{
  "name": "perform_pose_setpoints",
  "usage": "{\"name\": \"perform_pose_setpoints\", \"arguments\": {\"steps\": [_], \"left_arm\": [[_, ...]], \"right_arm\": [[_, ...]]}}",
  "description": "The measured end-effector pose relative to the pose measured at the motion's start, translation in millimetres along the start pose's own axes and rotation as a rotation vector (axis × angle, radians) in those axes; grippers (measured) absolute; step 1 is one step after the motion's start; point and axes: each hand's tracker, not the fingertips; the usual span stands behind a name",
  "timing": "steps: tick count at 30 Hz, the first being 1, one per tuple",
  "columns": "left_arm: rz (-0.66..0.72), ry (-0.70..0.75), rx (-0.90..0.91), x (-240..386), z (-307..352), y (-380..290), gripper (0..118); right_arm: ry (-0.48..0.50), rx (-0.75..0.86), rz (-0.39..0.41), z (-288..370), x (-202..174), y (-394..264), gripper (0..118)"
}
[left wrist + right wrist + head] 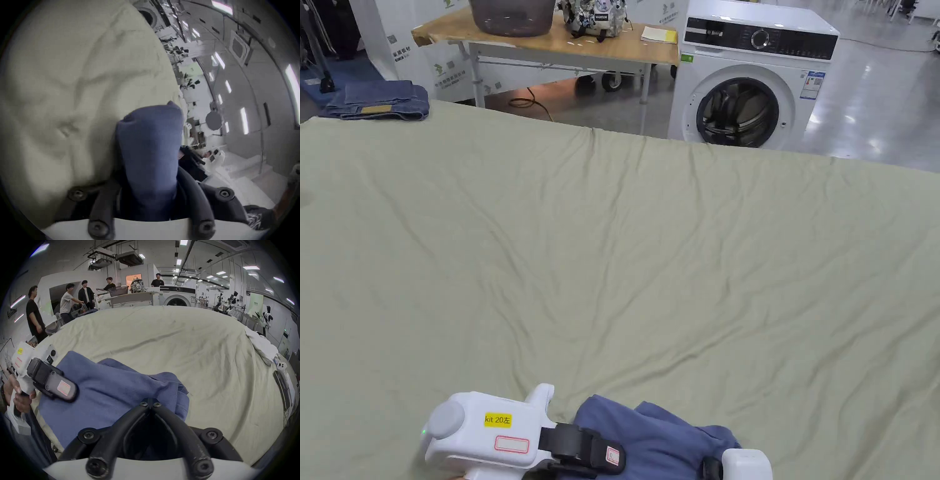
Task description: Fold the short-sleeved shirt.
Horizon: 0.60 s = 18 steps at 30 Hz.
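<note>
Only thing I can actually read is the yellow sticker (497, 420) on my left gripper (594, 451): "kit 20左". Everything else is too blurry.

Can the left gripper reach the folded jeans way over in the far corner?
Probably not now. The left gripper is shut on the shirt at the near edge, and the jeans lie across the whole bed.

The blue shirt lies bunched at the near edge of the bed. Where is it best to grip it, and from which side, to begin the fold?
The blue shirt is crumpled, with no hem or sleeve clearly laid out. Probably best is the loose stitched edge at its right, approached from the right, low over the sheet. The left hand-held gripper sits at its left side; the right hand-held gripper looks shut at the fabric.
</note>
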Motion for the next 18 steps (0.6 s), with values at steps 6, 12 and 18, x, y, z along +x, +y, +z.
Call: {"name": "perform_pose_setpoints", "arguments": {"steps": [6, 12, 18], "left_arm": [[-0.038, -0.009, 0.025, 15, 9, -5, 17], [-0.076, -0.031, 0.068, 31, 40, 11, 16], [-0.142, 0.030, 0.125, 44, 115, 42, 16]], "right_arm": [[-0.002, 0.013, 0.028, 6, -4, 6, 0], [-0.014, 0.081, 0.057, 14, -8, 32, 0], [-0.021, 0.140, 0.071, 14, -5, 66, 0]]}}
